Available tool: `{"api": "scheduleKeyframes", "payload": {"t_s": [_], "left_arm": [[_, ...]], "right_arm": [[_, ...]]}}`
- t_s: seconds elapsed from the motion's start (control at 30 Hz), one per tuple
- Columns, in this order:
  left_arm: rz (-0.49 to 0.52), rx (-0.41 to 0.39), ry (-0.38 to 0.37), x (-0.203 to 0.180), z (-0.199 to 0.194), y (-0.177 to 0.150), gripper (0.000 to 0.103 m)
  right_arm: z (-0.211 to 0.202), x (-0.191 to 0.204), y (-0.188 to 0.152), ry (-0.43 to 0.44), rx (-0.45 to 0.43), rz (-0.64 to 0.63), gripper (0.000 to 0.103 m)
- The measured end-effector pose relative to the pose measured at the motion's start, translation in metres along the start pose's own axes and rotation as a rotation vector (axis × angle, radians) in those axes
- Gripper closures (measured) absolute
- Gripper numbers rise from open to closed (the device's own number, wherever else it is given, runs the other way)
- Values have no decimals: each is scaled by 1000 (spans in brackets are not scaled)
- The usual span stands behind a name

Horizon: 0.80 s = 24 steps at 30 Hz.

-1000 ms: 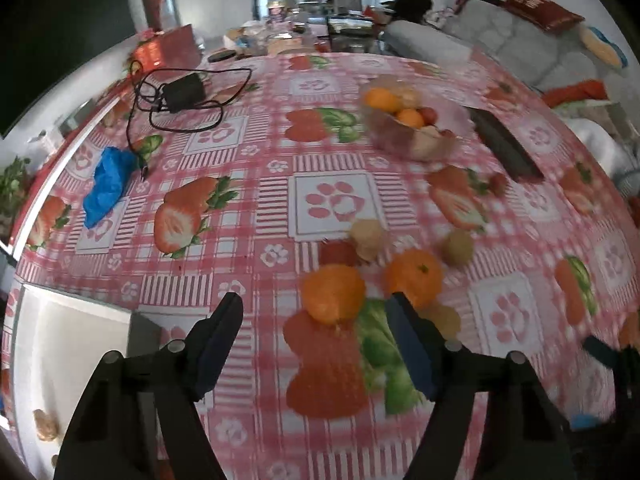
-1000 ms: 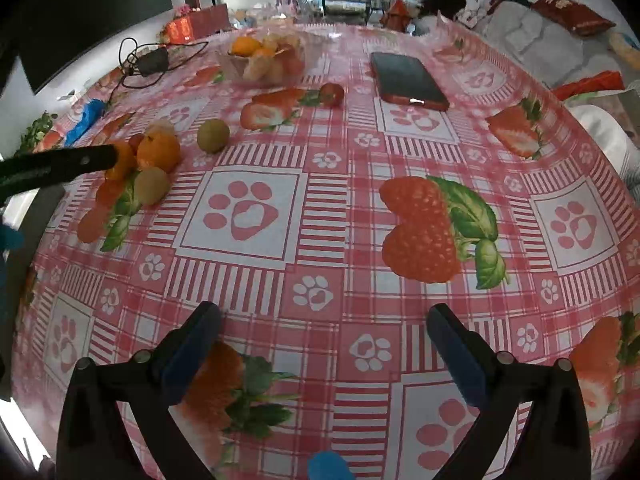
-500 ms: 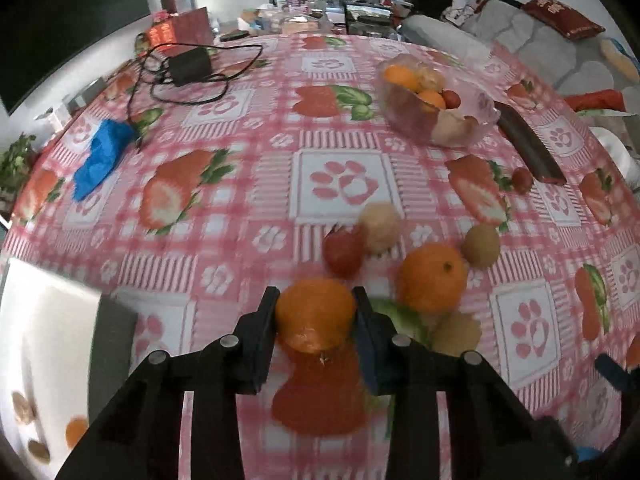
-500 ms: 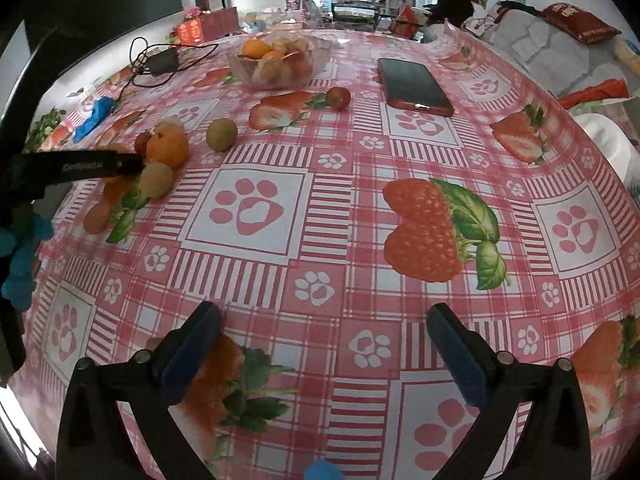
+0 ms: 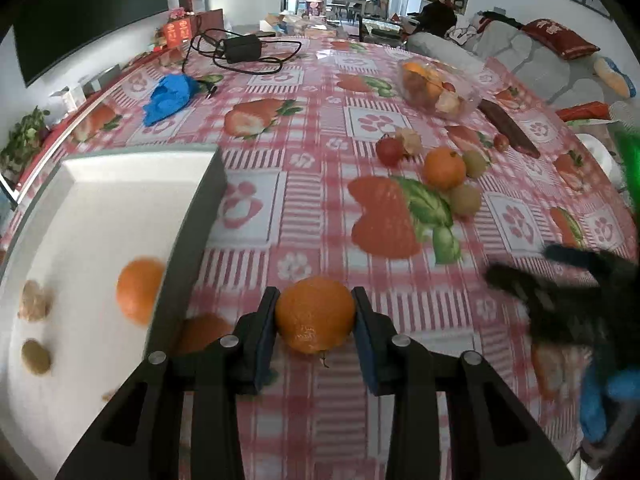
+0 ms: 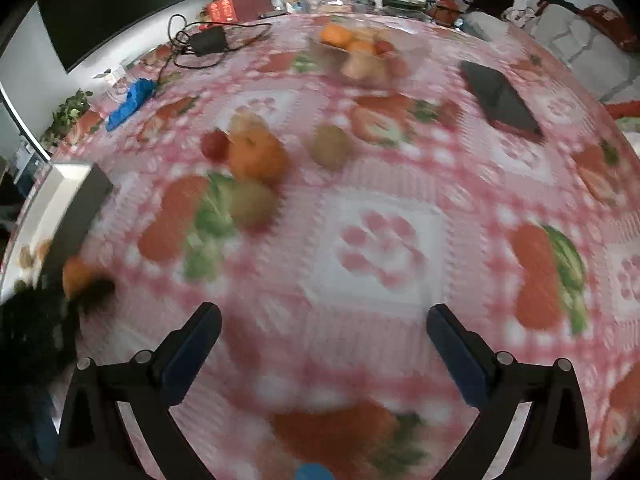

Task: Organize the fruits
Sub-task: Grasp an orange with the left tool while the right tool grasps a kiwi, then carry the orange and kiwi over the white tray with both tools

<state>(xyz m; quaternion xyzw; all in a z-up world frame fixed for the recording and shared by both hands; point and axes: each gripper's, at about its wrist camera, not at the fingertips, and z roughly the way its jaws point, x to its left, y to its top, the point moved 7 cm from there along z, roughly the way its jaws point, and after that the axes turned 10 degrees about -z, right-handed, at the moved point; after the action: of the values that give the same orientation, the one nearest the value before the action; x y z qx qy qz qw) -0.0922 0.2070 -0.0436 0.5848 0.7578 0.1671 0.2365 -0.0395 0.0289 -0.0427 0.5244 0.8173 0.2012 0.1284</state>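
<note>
Tablecloth (image 5: 304,204) | white tray (image 5: 100,200) left | loose fruit (image 5: 444,168) ahead

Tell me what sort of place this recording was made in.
Most likely a home living and dining room: a sofa with cushions beyond the table, a large dark screen on the wall, and a strawberry-print tablecloth with a fruit bowl on it.

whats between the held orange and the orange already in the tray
In the left wrist view, only the tray's grey side wall stands between the held orange and the tray orange.
</note>
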Motion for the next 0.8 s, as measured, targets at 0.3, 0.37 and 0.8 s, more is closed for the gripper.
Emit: {"api": "scheduleKeyframes", "payload": {"t_s": [0.3,0.37,0.8], "left_arm": [[20,-25,-20,3,-5,-9,64],[14,-20,-49,3,-8,-10,64],[-30,-92,-160,6,-105,-53,64]], "right_arm": [[20,35,45,-80,-49,-69,73],[18,35,42,-69,-43,-45,73],[-82,42,-49,104,-138,23,73]]}}
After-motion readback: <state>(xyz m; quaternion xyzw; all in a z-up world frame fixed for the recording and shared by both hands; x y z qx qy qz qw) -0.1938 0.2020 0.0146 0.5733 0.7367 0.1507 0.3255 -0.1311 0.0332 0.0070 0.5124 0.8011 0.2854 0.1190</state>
